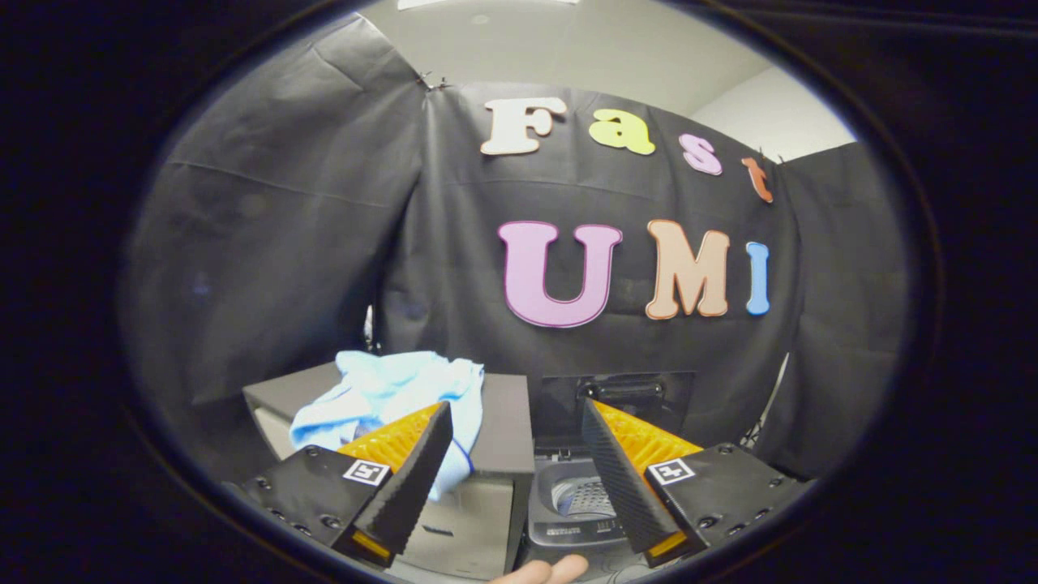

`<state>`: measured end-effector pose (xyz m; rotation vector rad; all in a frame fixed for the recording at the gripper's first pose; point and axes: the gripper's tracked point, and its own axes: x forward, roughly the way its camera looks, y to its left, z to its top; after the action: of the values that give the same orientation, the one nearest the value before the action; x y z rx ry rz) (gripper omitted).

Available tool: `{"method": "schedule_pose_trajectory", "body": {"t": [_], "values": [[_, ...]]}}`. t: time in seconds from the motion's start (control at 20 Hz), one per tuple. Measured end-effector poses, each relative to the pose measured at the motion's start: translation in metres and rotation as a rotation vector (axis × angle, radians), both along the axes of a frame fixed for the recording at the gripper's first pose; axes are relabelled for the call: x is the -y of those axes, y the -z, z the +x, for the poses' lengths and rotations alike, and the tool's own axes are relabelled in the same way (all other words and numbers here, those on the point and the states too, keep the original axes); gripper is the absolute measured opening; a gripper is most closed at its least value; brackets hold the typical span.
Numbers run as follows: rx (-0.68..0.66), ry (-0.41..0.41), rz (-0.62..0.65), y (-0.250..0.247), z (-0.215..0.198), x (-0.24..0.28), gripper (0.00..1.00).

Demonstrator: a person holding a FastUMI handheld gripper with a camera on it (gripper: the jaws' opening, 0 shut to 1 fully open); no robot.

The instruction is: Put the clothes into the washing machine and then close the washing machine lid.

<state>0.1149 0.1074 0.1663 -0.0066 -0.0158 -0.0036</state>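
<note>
Ahead of your gripper (515, 422), the two fingers are standing wide apart with nothing between them, so the jaws are gaping open and pressing on nothing. You are holding the tool above the work area, looking slightly down on it.

Beyond the left finger, the clothes (389, 393) are lying in a crumpled light blue heap on top of a grey cabinet (507, 422). One edge of the cloth is hanging over the cabinet's front, and the left finger is covering part of the heap from this view, though you cannot tell whether it is touching the cloth.

Just beside the cabinet, on its right, the washing machine (580, 499) is sitting lower down, showing in the gap between your fingers. Its lid (620, 397) is standing upright at the back, leaving the top open, and the ribbed drum inside is showing through the opening. The clothes are still outside the machine.

Below the fingers, at the near side of the machine, a person's fingertips (543, 570) are poking into sight.
</note>
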Motion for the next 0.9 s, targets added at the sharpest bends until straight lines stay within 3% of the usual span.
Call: {"method": "schedule_pose_trajectory", "body": {"t": [0.2, 0.35, 0.6, 0.75, 0.9], "values": [[0.043, -0.078, 0.023, -0.033, 0.052, -0.048, 1.00], [-0.071, -0.158, 0.091, -0.015, 0.095, -0.092, 0.99], [-0.343, -0.144, 0.124, 0.046, 0.151, -0.130, 0.99], [-0.527, -0.129, 0.034, 0.097, 0.159, -0.141, 0.97], [-0.554, -0.112, 0.044, 0.104, 0.163, -0.140, 0.97]]}}
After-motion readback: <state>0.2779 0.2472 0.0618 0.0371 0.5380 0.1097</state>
